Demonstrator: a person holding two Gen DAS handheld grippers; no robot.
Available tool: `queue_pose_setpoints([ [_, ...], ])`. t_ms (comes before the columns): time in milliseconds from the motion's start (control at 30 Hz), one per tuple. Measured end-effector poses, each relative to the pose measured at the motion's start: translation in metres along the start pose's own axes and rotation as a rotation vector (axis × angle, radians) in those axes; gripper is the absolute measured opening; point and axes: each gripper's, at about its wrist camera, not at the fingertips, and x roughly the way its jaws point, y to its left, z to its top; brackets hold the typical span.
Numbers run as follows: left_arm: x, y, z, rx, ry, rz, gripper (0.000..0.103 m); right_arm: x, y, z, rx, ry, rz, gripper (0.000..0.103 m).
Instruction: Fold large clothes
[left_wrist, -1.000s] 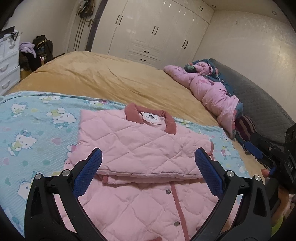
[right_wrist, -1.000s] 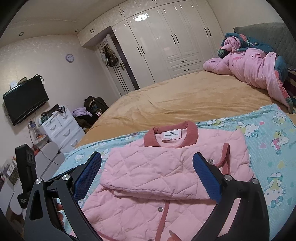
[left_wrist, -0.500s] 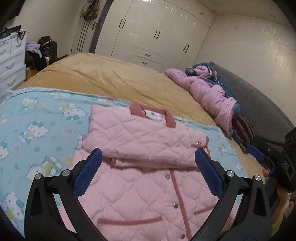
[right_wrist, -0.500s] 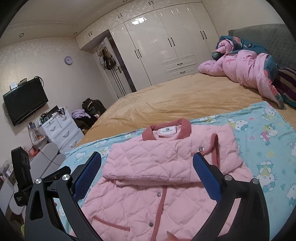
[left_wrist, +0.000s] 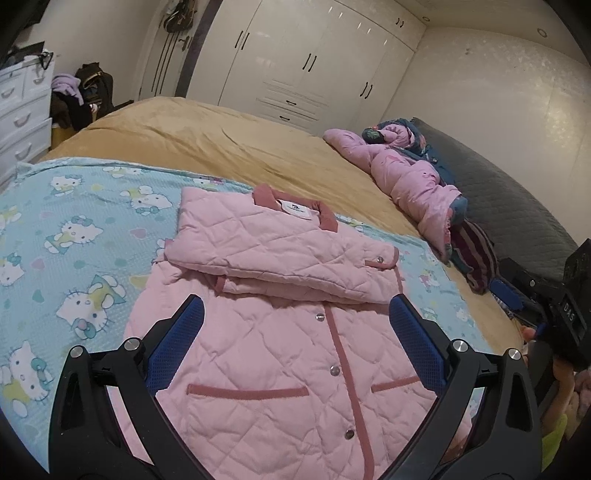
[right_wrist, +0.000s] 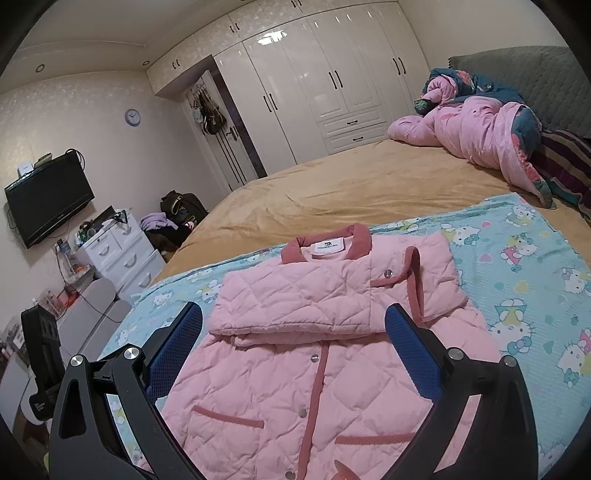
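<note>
Pink quilted jacket (left_wrist: 280, 332) lies flat on the cartoon-cat blanket (left_wrist: 74, 229), which is spread over the tan bed (left_wrist: 221, 147); collar end points toward the white wardrobe (left_wrist: 314, 70), hem end toward the cameras. Both sleeves are folded across the chest, stacked just below the collar (left_wrist: 295, 206); front placket with snaps and two pocket trims show on the lower half. Left gripper (left_wrist: 295, 347) jaws spread wide, holding nothing, hovering over the jacket's lower half with the placket between the blue pads (left_wrist: 413, 343). Right gripper (right_wrist: 293, 354) jaws likewise spread, nothing held, framing the same lower half from the other side of the jacket (right_wrist: 303, 350); cannot tell if any pad touches the fabric. Crumpled pink duvet (right_wrist: 476, 136) sits well beyond the jacket's collar end, by the grey headboard (right_wrist: 517, 74)
</note>
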Motion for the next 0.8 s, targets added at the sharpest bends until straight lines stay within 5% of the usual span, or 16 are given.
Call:
queue_pose_setpoints([
  [800,-0.039,0.006,-0.024,0.012,0.024,0.064,0.094,-0.046,-0.020,-0.028,0.017,0.033,-0.049,0.099],
])
